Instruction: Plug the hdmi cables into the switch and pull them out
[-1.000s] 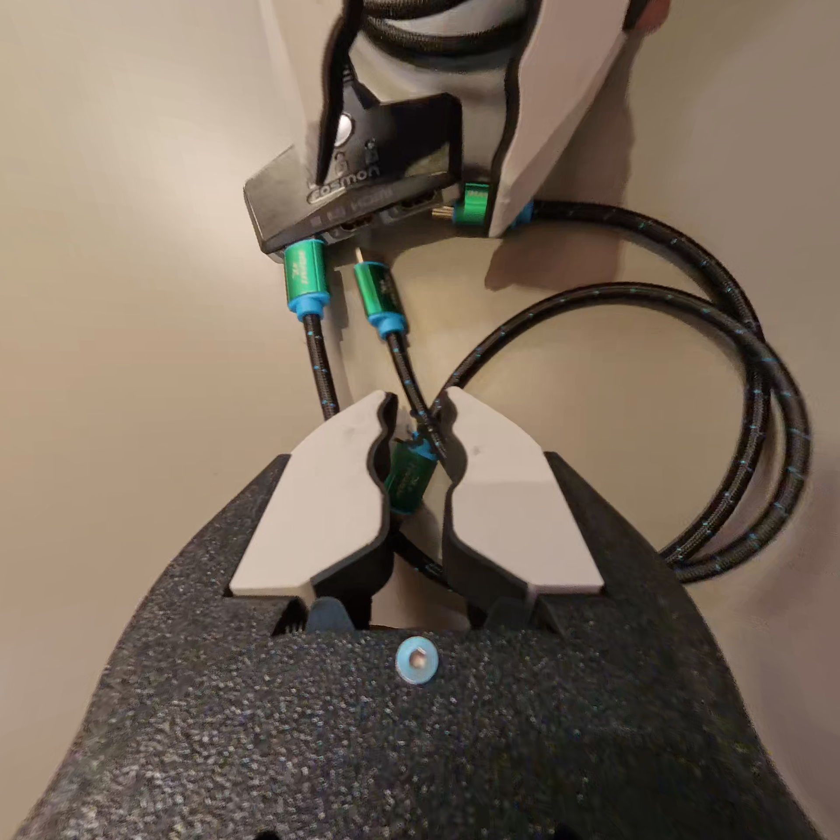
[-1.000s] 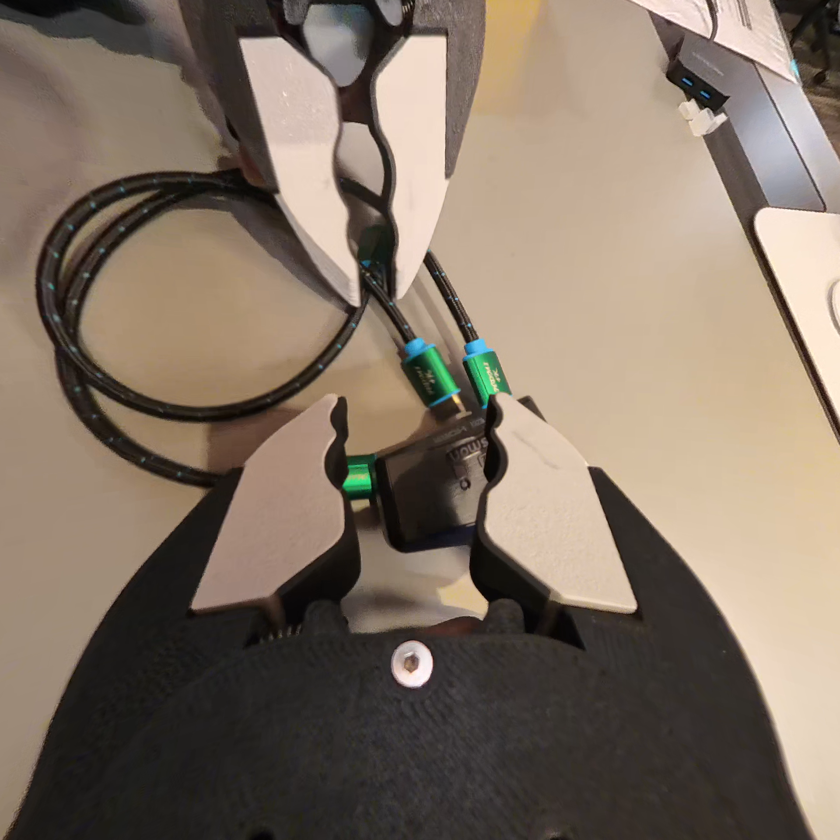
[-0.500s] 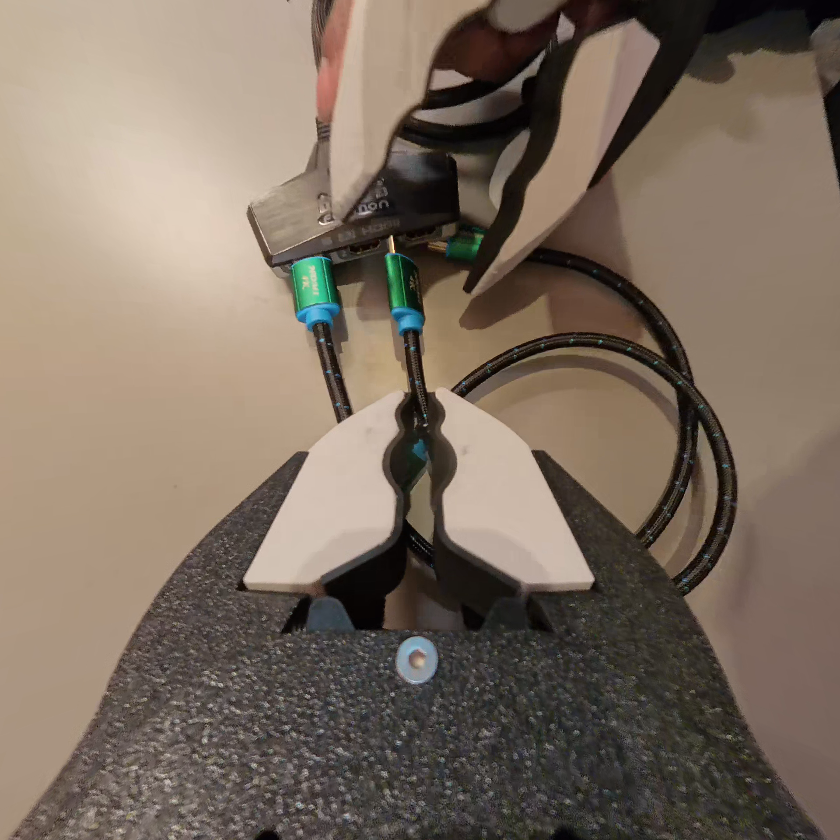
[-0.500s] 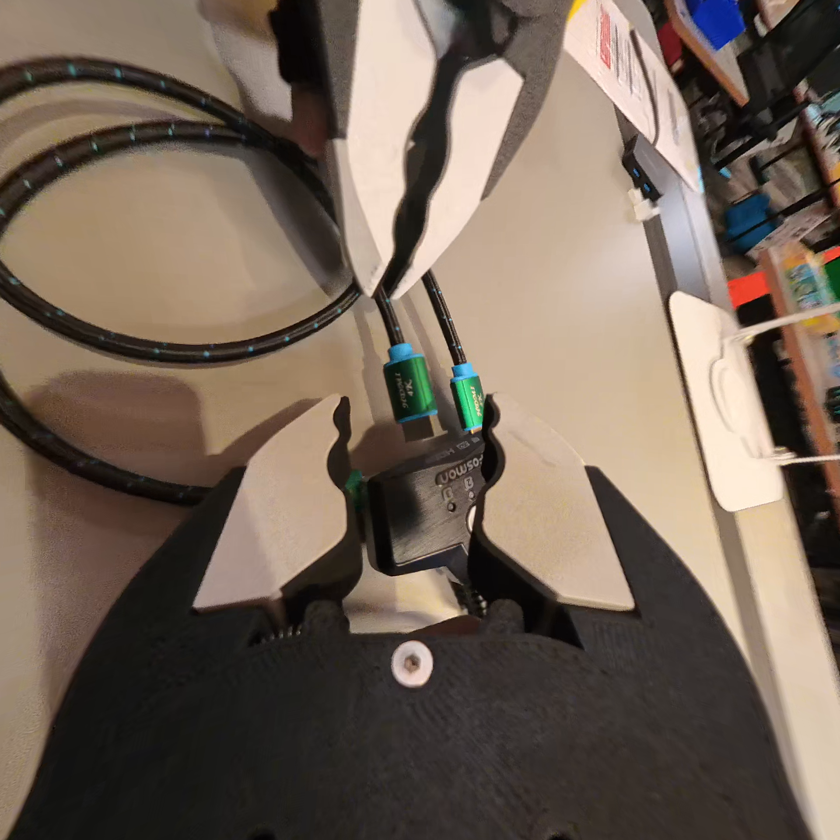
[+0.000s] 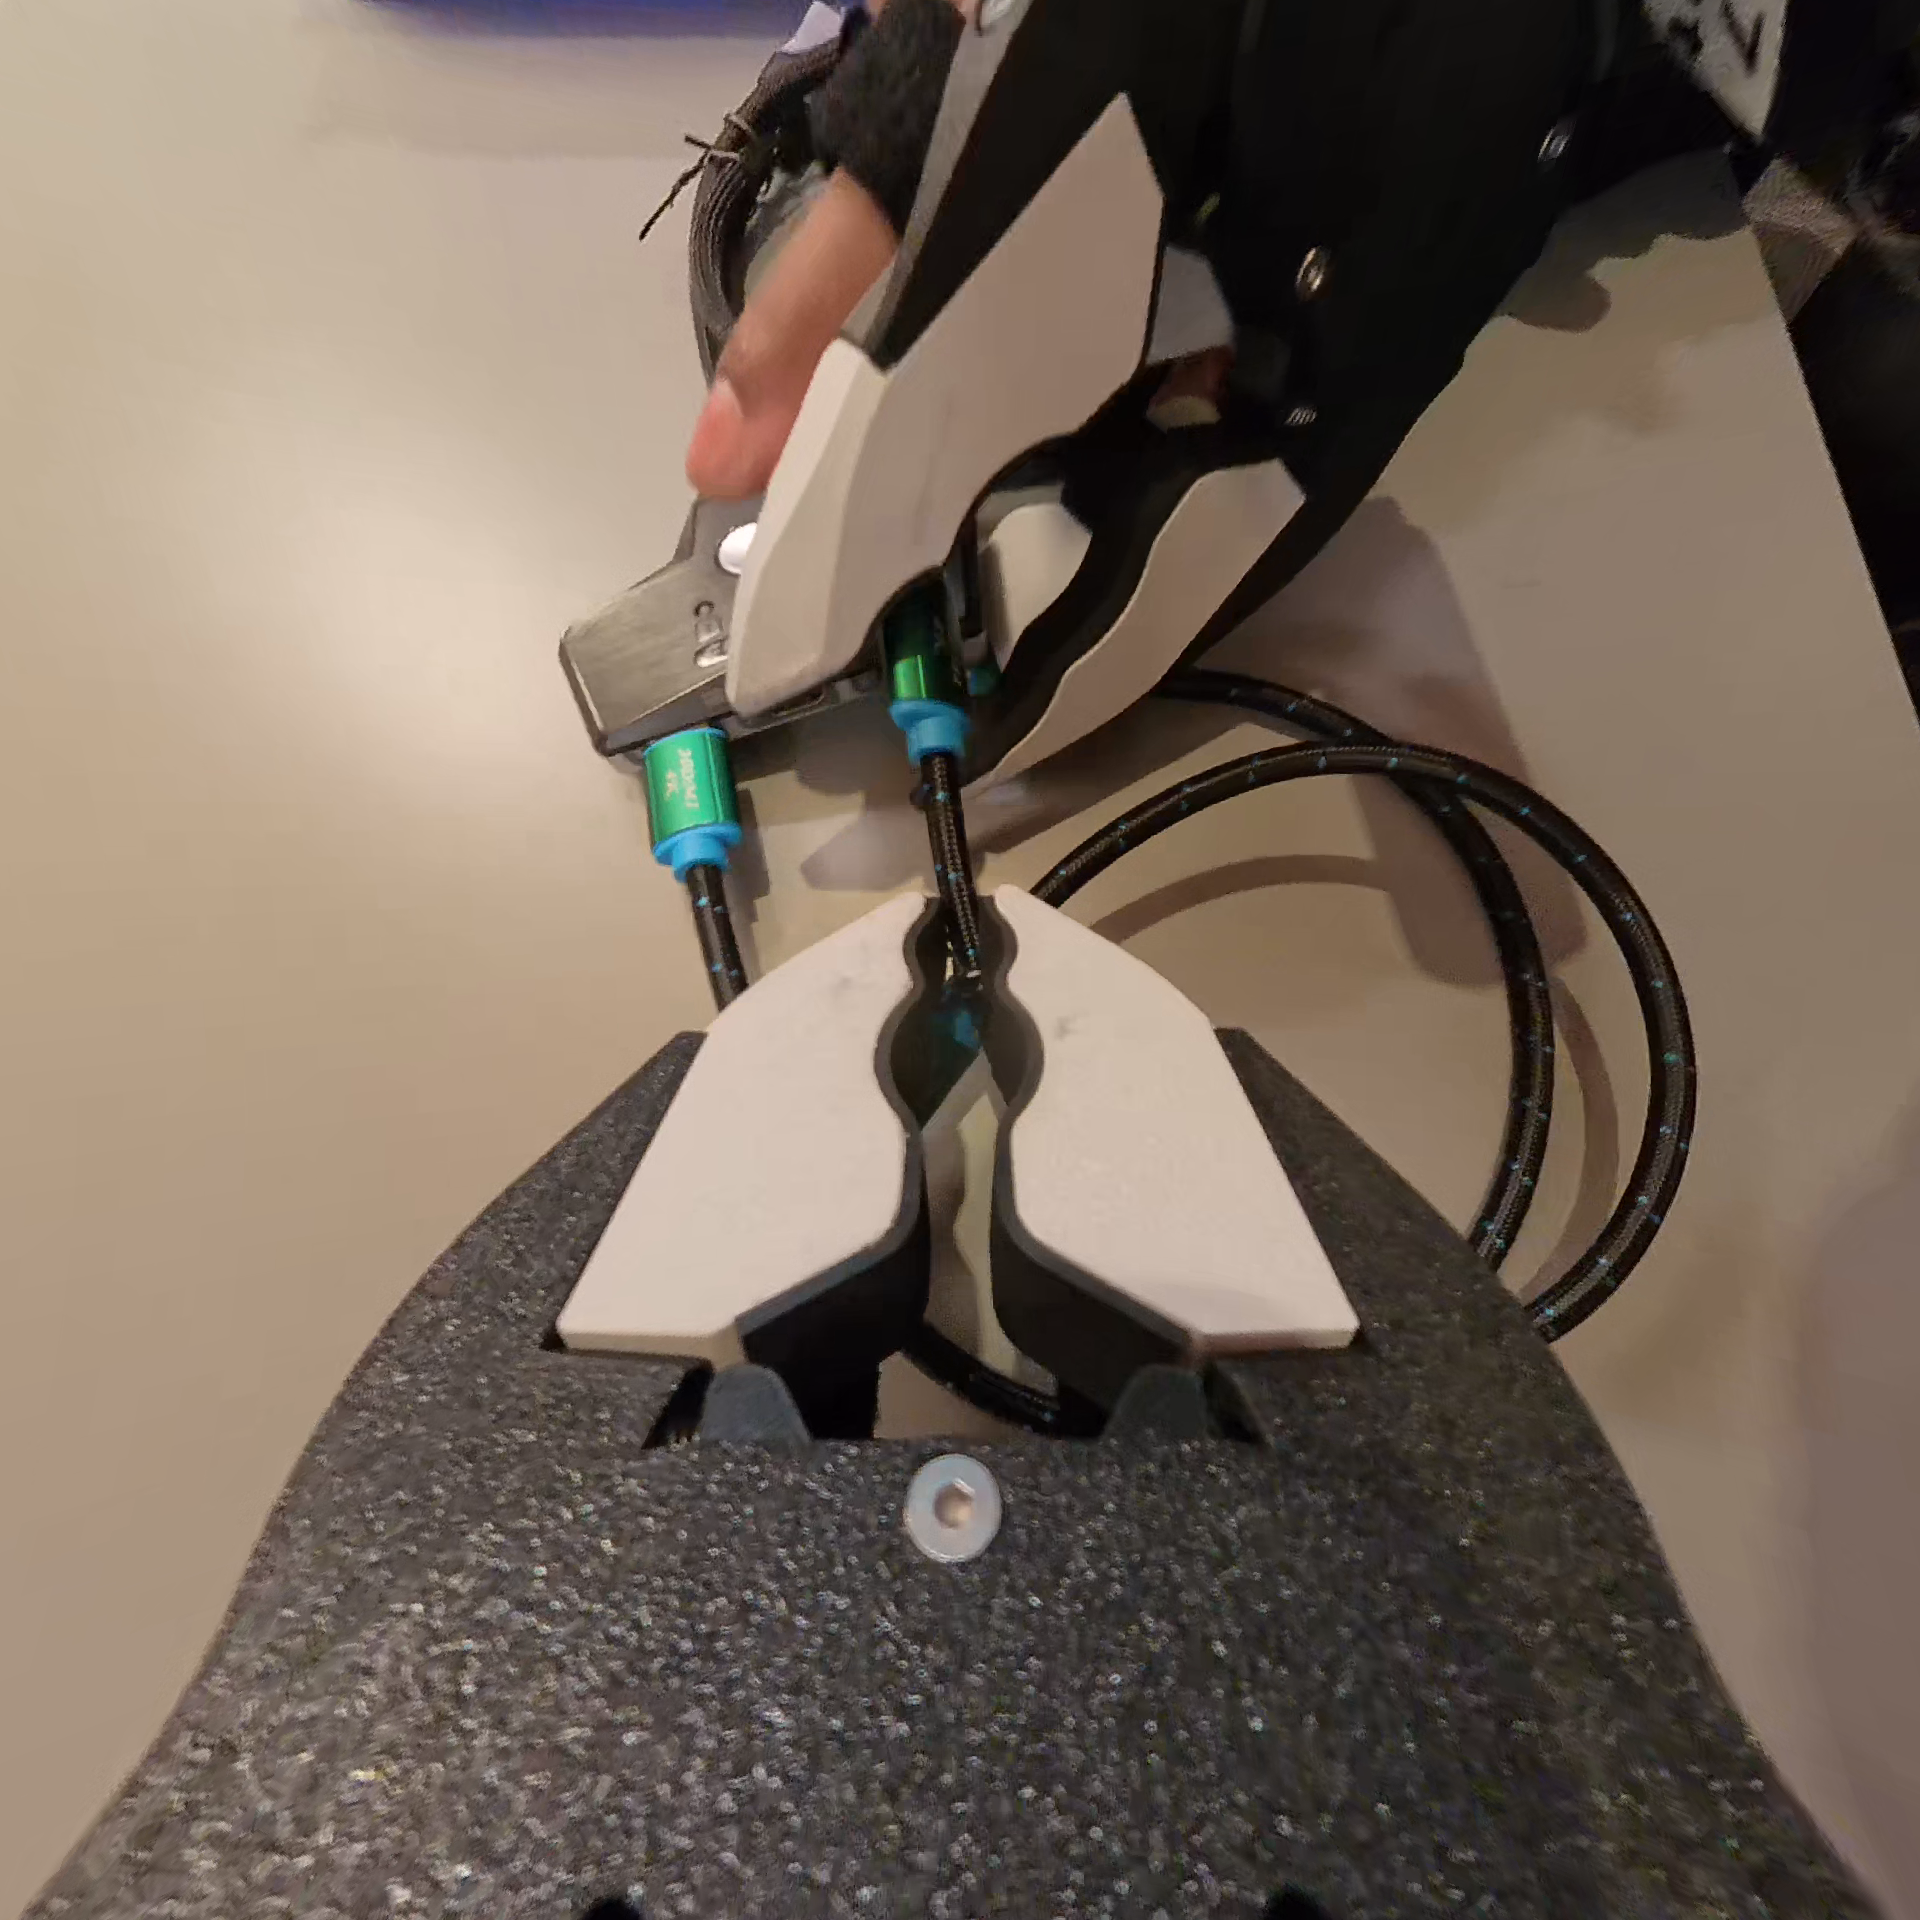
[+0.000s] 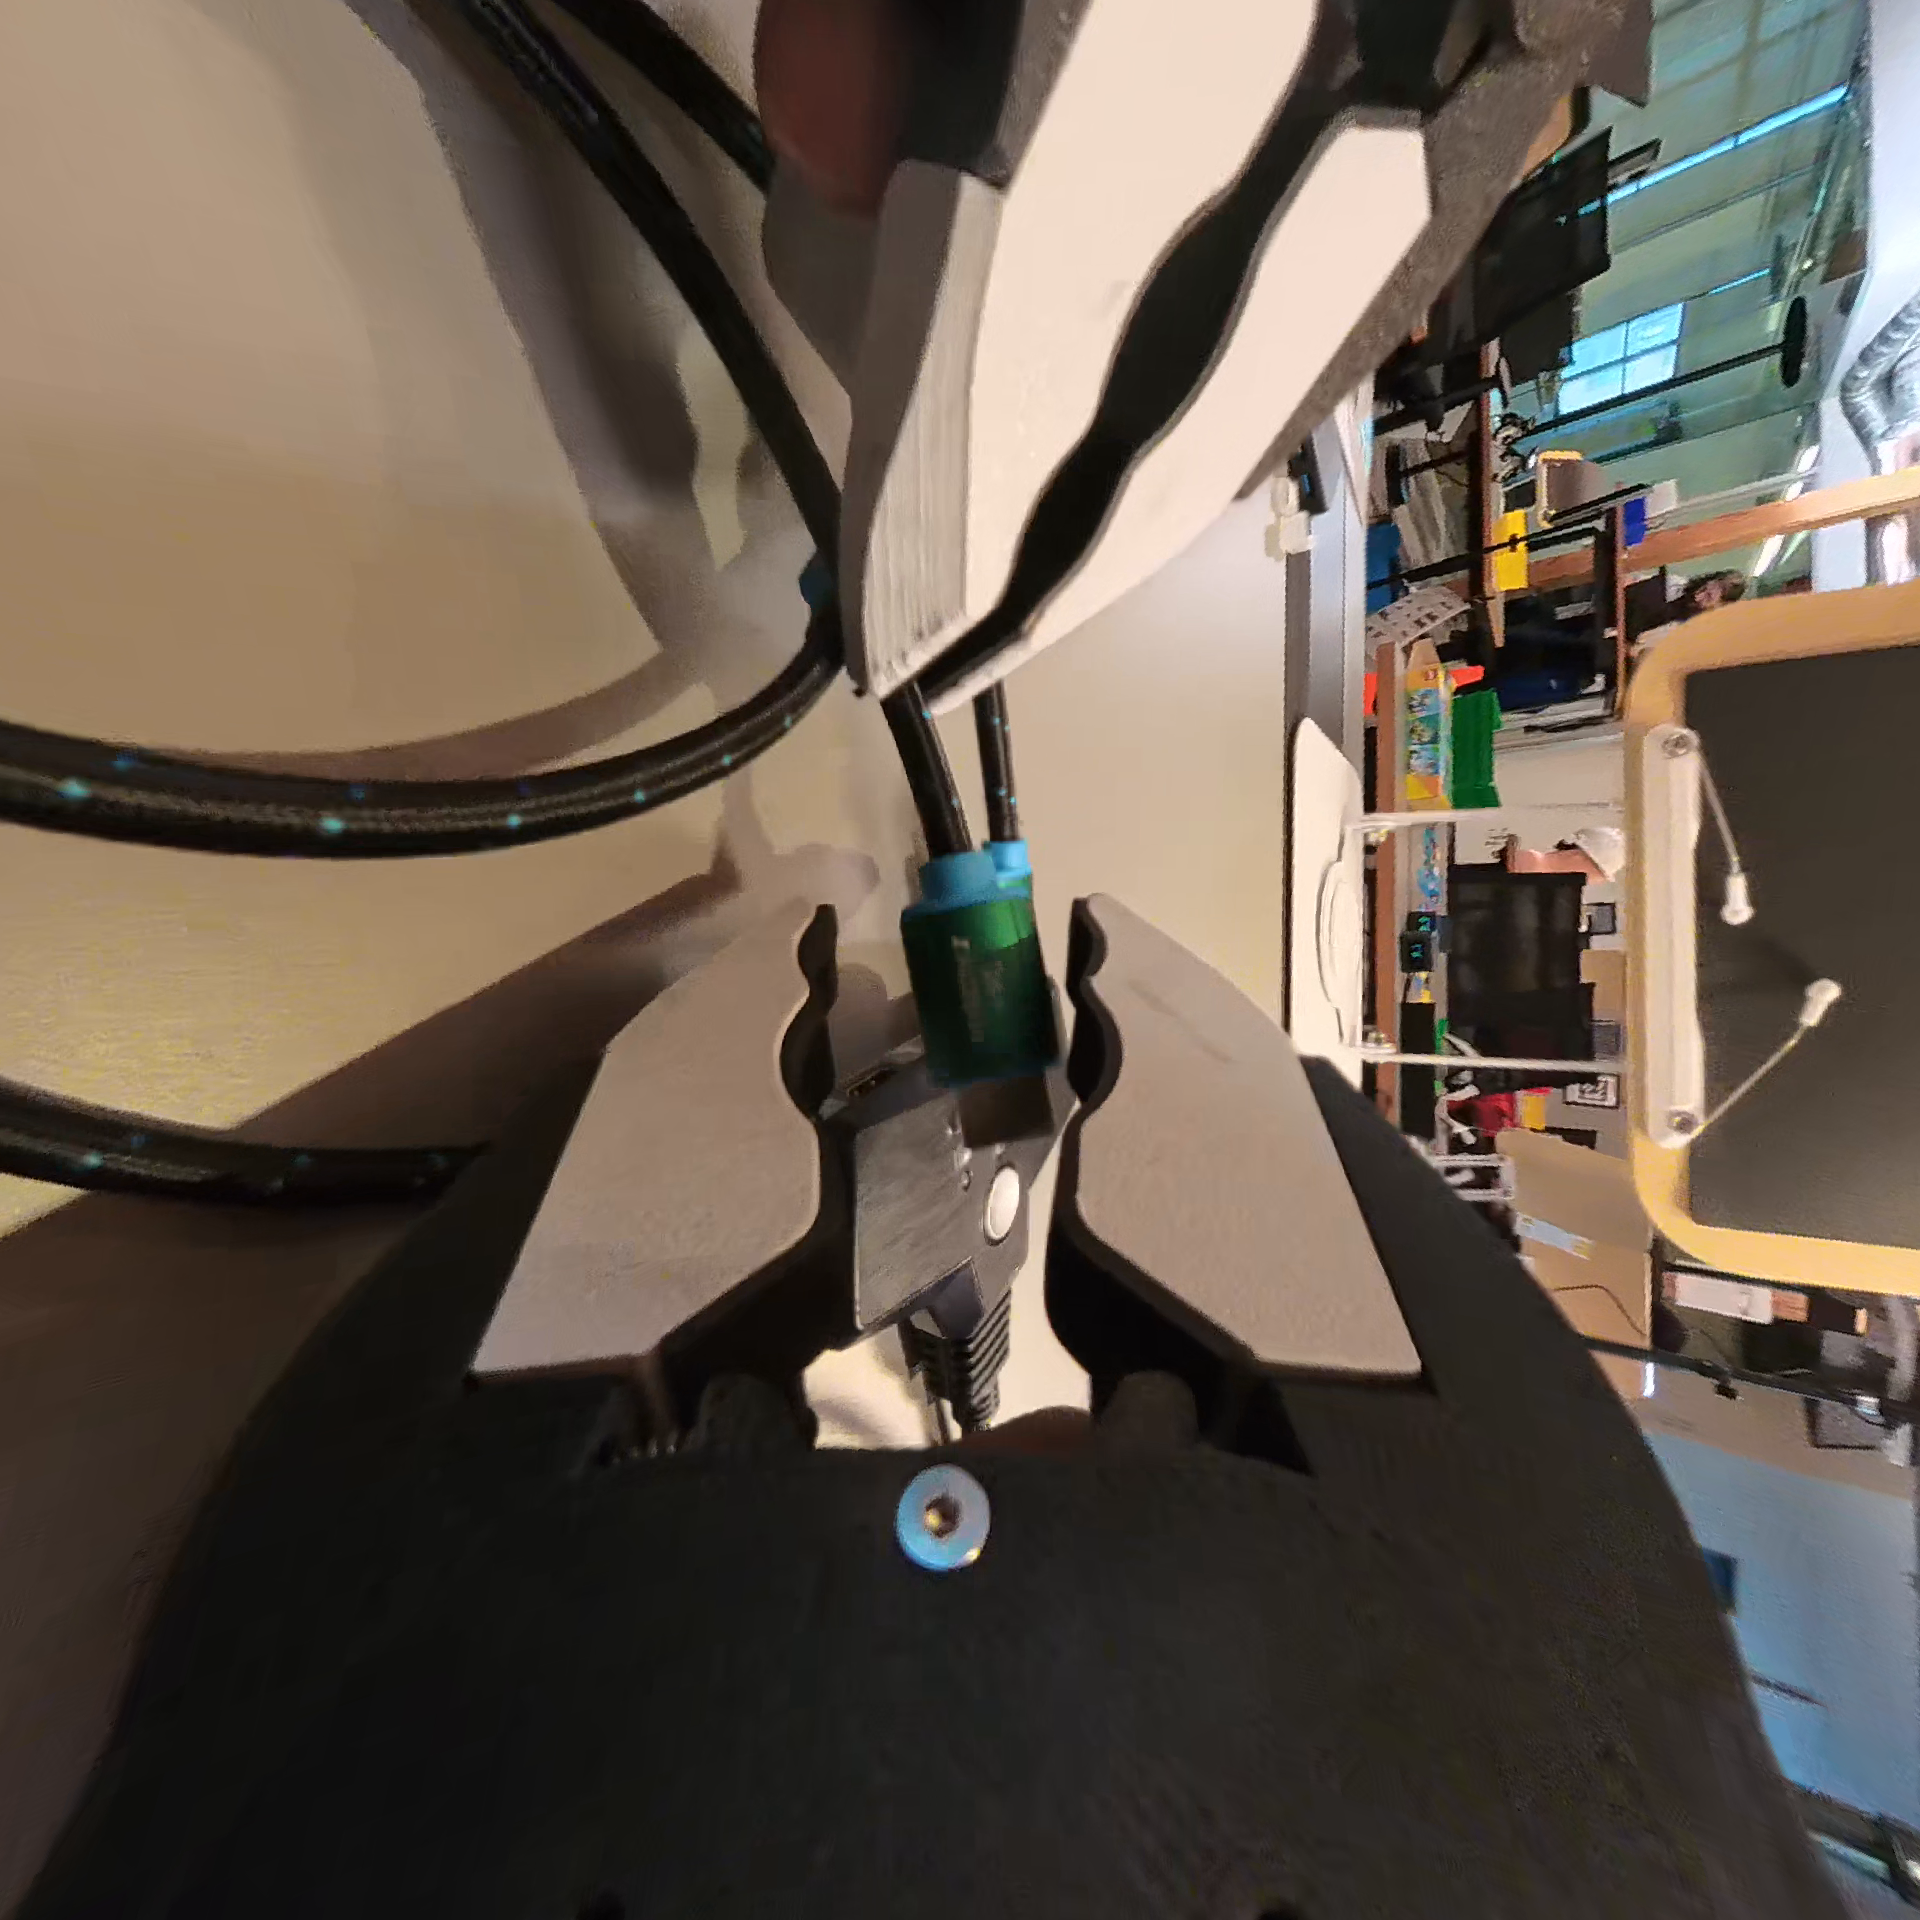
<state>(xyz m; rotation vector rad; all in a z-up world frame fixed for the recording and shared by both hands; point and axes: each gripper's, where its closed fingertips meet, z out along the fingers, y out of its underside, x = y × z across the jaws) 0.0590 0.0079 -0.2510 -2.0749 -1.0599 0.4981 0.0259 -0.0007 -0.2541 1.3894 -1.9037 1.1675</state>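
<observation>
In the left wrist view, the left claw [image 5: 961,925] pinched the stiff, black braided HDMI cable [image 5: 948,831] behind its green metal plug [image 5: 918,665]; gripping the rigid plug would likely steer better. In the right wrist view, the right claw [image 6: 951,971] clamped the small, light, black metal switch [image 6: 930,1205] above the tabletop [image 6: 260,416].

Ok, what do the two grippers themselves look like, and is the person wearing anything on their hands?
Both grippers have pale grey fingers with wavy black inner pads. The left gripper has a speckled dark grey body, the right gripper a black one, each with a silver screw. The hand wears a black fingerless glove.
</observation>
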